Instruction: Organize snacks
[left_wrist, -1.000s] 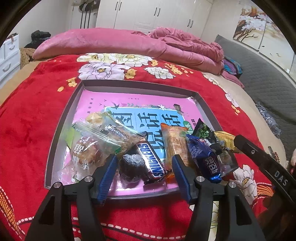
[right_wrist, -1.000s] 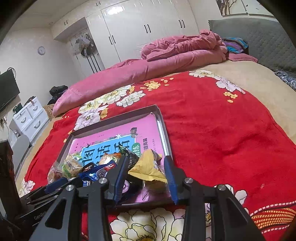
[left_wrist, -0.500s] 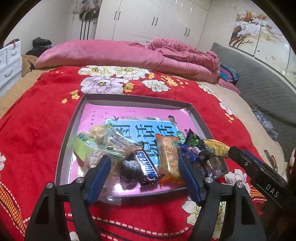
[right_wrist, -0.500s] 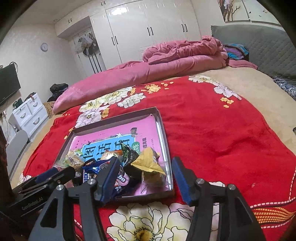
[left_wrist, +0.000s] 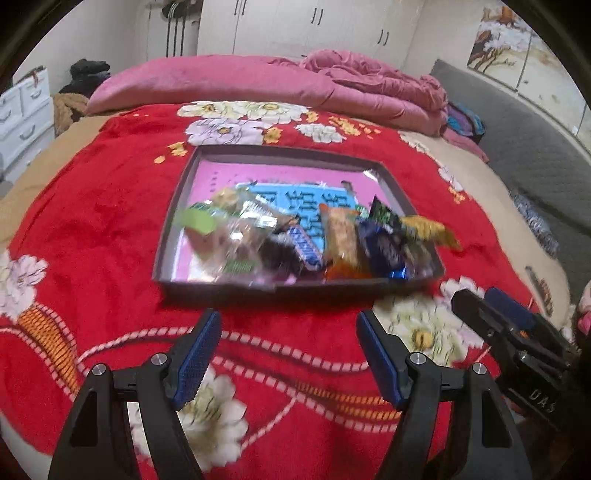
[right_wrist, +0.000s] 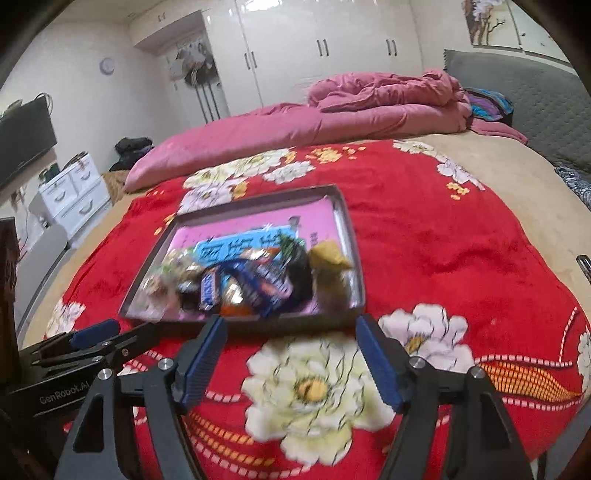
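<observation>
Snacks (left_wrist: 306, 236) heaped along near edge of grey tray (left_wrist: 173, 221), on red floral blanket (left_wrist: 92, 206) over bed. Left tongs (left_wrist: 288, 354) apart, nothing between pads, short of tray over blanket. Right tongs (right_wrist: 290, 360) opening, nothing between, tips just before tray rim. Wrappers blurred; blue bar (right_wrist: 208, 291) lying mid-pile.

Your room's evenly lit from overhead, glare streaking the glossy white wardrobe doors (right_wrist: 295, 55). Motion blur smears the heaped snack packets (left_wrist: 306, 236) and the red floral plush blanket (right_wrist: 424, 236). Fisheye bends every edge, corners falling black.
</observation>
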